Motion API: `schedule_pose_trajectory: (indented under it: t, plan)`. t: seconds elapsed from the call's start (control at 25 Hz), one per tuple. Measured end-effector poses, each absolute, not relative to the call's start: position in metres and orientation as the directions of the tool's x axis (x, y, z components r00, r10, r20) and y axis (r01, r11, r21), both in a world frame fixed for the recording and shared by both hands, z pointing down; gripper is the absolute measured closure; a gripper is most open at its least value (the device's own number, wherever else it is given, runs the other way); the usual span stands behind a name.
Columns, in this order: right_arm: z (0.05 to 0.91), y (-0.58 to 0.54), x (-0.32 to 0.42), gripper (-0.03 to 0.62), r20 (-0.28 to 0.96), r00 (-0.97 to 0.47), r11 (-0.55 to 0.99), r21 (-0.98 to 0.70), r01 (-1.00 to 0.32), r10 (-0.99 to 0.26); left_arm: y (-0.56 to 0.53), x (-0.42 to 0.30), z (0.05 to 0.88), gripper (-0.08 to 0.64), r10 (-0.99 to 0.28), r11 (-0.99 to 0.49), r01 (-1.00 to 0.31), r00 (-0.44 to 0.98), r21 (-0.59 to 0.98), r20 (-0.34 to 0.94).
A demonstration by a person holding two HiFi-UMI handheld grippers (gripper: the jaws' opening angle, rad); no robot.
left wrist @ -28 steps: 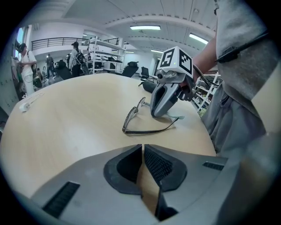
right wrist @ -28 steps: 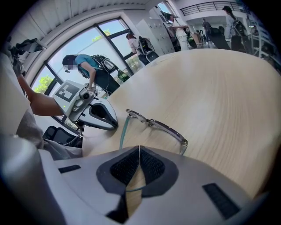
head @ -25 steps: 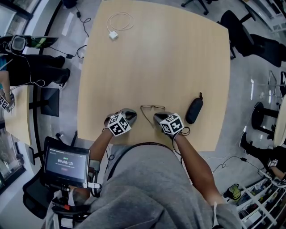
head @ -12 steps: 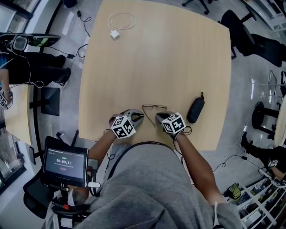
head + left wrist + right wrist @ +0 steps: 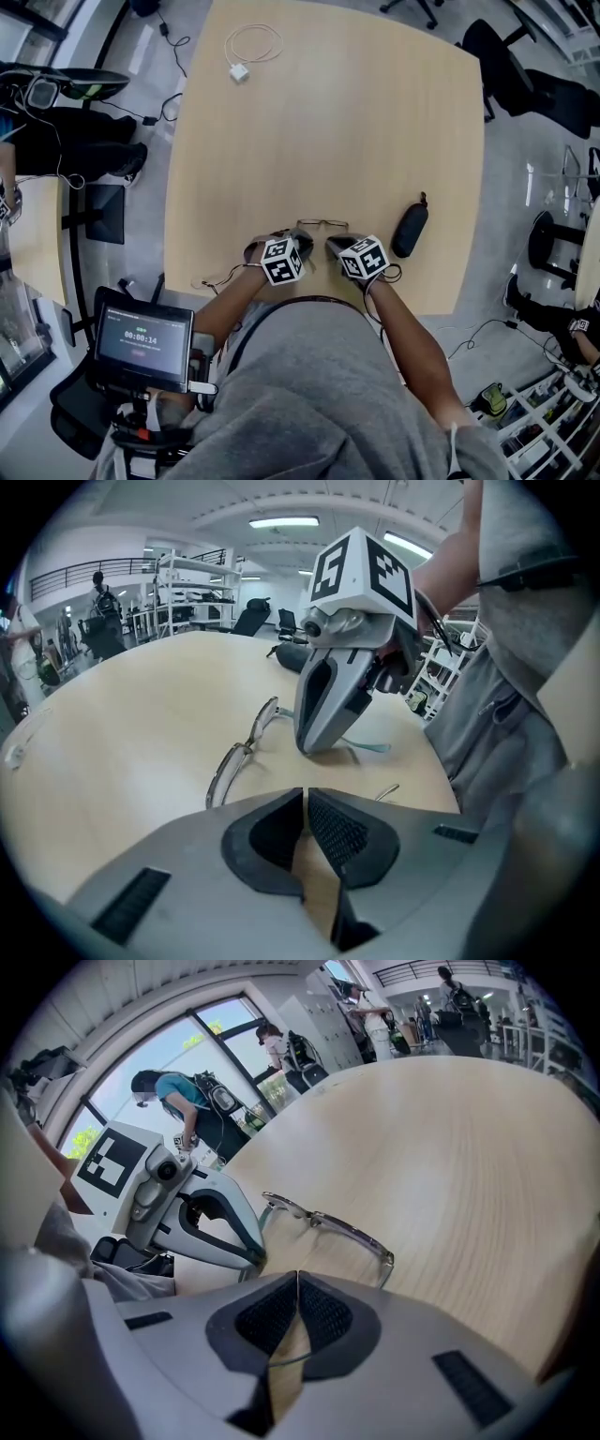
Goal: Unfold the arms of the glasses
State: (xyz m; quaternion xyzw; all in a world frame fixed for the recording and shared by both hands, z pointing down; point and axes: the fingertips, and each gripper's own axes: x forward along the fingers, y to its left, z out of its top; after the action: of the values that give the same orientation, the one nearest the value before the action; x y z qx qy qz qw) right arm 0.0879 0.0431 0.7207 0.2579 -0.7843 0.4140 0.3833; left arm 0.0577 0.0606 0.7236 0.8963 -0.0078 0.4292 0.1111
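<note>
Thin metal-framed glasses (image 5: 322,225) lie near the front edge of the wooden table (image 5: 328,122), lenses facing away from me. My left gripper (image 5: 307,246) is at their left end and my right gripper (image 5: 331,246) at their right end. In the left gripper view the jaws (image 5: 306,797) are closed, the frame (image 5: 239,754) lies just beyond them, and an arm tip pokes out to their right. In the right gripper view the jaws (image 5: 296,1283) are closed on a thin clear-teal arm, with the frame (image 5: 328,1224) ahead. The left gripper (image 5: 255,1255) pinches the other arm there.
A black glasses case (image 5: 409,231) lies just right of the right gripper. At the table's far left lie a white charger and coiled cable (image 5: 246,52). A tablet with a timer (image 5: 145,340) sits at my lower left. Office chairs and people stand around the table.
My left gripper has moved right, up to the left end of the glasses, and closed there. The right gripper and the glasses have hardly moved.
</note>
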Motion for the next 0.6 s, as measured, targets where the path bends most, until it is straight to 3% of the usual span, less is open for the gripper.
schedule_pose_trajectory:
  t: [0.6]
  plan:
    - [0.732, 0.035, 0.083, 0.581, 0.816, -0.574, 0.531, -0.460, -0.712, -0.062, 0.049, 0.023, 0.734, 0.541, 0.041, -0.955, -0.201, 0.638, 0.217, 0.769]
